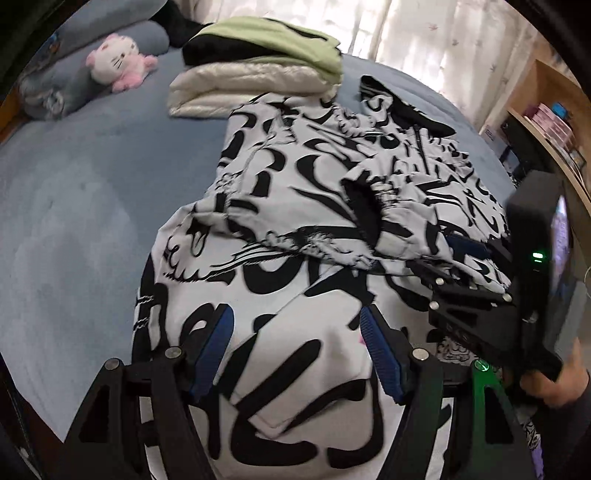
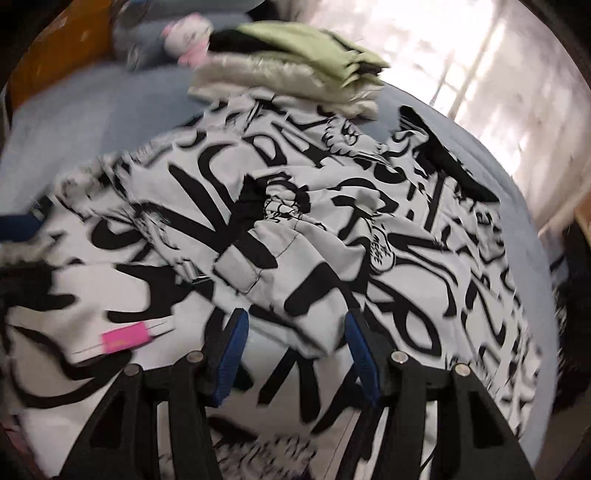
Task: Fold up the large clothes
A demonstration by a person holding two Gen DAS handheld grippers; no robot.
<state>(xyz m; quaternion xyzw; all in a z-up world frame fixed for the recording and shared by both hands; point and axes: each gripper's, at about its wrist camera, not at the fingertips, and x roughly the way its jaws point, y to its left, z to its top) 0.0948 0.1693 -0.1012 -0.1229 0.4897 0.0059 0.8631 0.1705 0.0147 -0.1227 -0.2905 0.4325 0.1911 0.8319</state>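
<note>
A white jacket with black graffiti print [image 1: 295,177] lies spread and partly folded on the blue bed [image 1: 74,206]. My left gripper [image 1: 295,347] hovers open over the jacket's near hem, and its blue pads [image 1: 212,354] stand apart with flat cloth below them. At the right of the left wrist view my right gripper [image 1: 447,258] reaches over the jacket, with a hand [image 1: 561,380] on it. In the right wrist view the right gripper [image 2: 295,354] is open above a folded-in sleeve [image 2: 258,266]. The sleeve's end lies between the fingers, unpinched. A pink label [image 2: 123,341] shows on the hem.
A stack of folded clothes [image 1: 258,62], green and black over cream, sits at the far end of the bed. A pink and white plush cat [image 1: 118,61] leans on a blue pillow [image 1: 55,88]. A wooden shelf [image 1: 546,122] stands at the right and curtains [image 1: 424,29] hang behind.
</note>
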